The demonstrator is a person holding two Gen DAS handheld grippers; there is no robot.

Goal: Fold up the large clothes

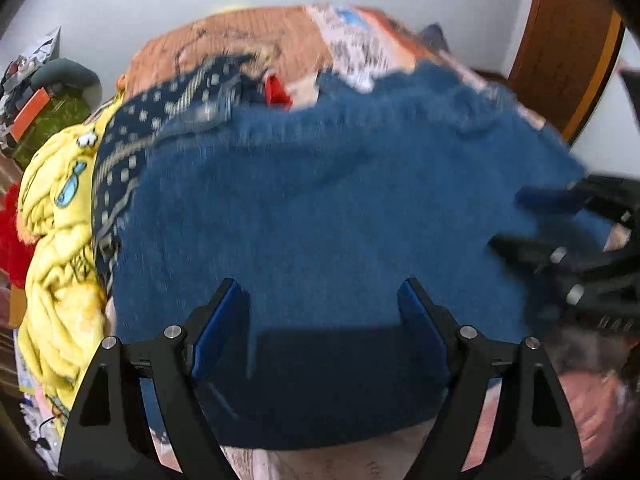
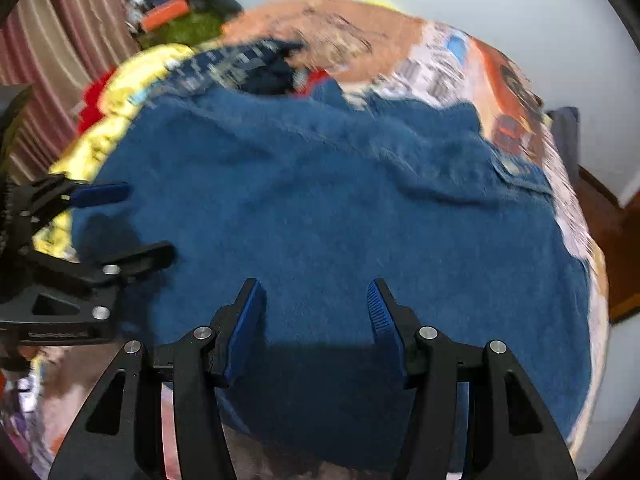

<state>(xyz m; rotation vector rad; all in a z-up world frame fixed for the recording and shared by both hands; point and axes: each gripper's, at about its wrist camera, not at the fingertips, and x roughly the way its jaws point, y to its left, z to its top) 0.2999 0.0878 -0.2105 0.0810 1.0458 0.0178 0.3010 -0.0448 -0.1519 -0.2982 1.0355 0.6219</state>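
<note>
Left wrist view. The frame was motion-blurred, so fabric edges and prints were hard to read. One blue garment [image 1: 320, 208] lay spread over the bed, filling the middle of the view; its near hem was shadowed and partly cut off behind the left gripper [image 1: 322, 312]. That claw stood wide open above the near part of the garment, with nothing between its two blue pads. Whether the pads touched the cloth could not be told. At the right edge the right gripper [image 1: 516, 220] entered, badly smeared and cut off by the frame; its two fingers were apart over the garment's right edge. One dark spotted garment [image 1: 160, 120] lay at the far left, partly under the blue one. One yellow printed blanket [image 1: 56, 248] hung at the left. One orange cover [image 1: 240, 40] lay at the far side.

Right wrist view. Also blurred. The blue garment [image 2: 340, 200] again covered most of the bed, with one button [image 2: 509, 167] visible at its far right; the lower edge was hidden behind the right gripper [image 2: 316, 308]. This claw was parted wide and empty above the near cloth. The left gripper [image 2: 148, 224] showed at the left edge, its body cut off, fingers spread at the garment's left border, gripping nothing visible. A striped curtain [image 2: 52, 40] stood at the far left.
</note>
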